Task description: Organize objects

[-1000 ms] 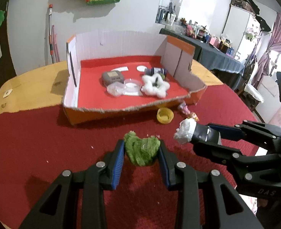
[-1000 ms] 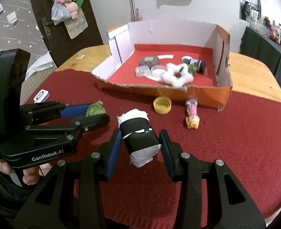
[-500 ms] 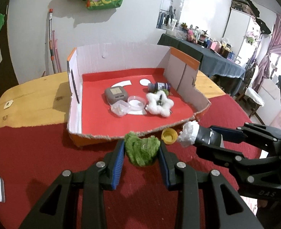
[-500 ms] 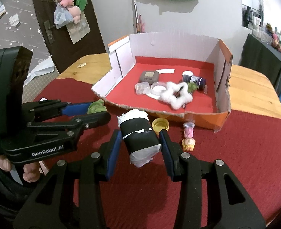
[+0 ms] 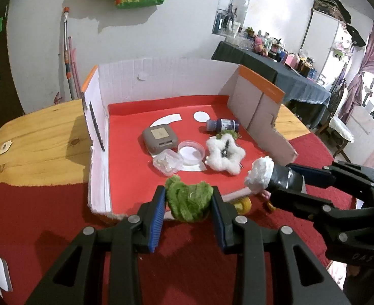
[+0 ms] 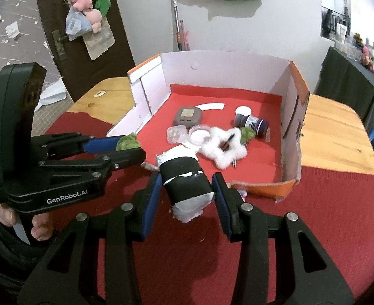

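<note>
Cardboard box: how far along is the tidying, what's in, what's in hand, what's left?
Already in the cardboard box: a grey case, two clear containers, a white fluffy star and a dark bottle. In hand: the left gripper clamps a green fuzzy piece, and the right gripper clamps a black-and-white roll, both near the box's front edge. Left outside: a yellow cap and a small toy, mostly hidden.

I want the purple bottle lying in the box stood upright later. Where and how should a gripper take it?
Grip the purple bottle across its round body, coming from above, pads on its two long sides. It lies on its side on the box floor, so only the top is open; the green tuft crowds one side.
</note>
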The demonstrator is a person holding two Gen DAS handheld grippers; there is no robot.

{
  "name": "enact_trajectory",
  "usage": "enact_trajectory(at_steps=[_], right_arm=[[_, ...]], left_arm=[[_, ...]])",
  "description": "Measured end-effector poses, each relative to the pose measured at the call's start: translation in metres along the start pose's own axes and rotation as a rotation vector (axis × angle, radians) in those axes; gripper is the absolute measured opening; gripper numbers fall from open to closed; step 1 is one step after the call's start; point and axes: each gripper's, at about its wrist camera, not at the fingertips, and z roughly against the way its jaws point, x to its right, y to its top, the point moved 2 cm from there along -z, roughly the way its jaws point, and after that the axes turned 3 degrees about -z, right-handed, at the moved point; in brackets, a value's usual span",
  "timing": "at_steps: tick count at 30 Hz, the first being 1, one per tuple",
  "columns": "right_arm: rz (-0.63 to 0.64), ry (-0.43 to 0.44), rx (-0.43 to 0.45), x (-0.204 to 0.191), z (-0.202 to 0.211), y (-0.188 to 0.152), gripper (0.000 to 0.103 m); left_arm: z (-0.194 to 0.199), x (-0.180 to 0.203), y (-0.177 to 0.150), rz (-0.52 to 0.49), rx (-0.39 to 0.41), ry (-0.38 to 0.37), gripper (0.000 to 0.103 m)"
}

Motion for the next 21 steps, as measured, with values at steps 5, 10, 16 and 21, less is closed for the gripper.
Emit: enact_trajectory(at_steps=[5, 10, 16, 21], right_arm=[[0.000, -0.003, -0.013, 0.005, -0.011, 0.010, 0.040], [-0.007, 0.000, -0.039, 0.011, -0.024, 0.016, 0.039], [-0.011, -0.003, -0.067, 0.017, -0.038, 0.021, 0.039], [-0.011, -0.005, -0.084, 0.020, -0.047, 0.024, 0.040]], left_arm=[[-0.012, -0.008, 0.008, 0.006, -0.022, -0.005, 0.036], [-0.026, -0.013, 0.013, 0.011, -0.052, -0.017, 0.036], [-0.037, -0.016, 0.015, 0.013, -0.074, -0.029, 0.036], [-0.045, -0.018, 0.014, 0.010, -0.096, -0.037, 0.036]])
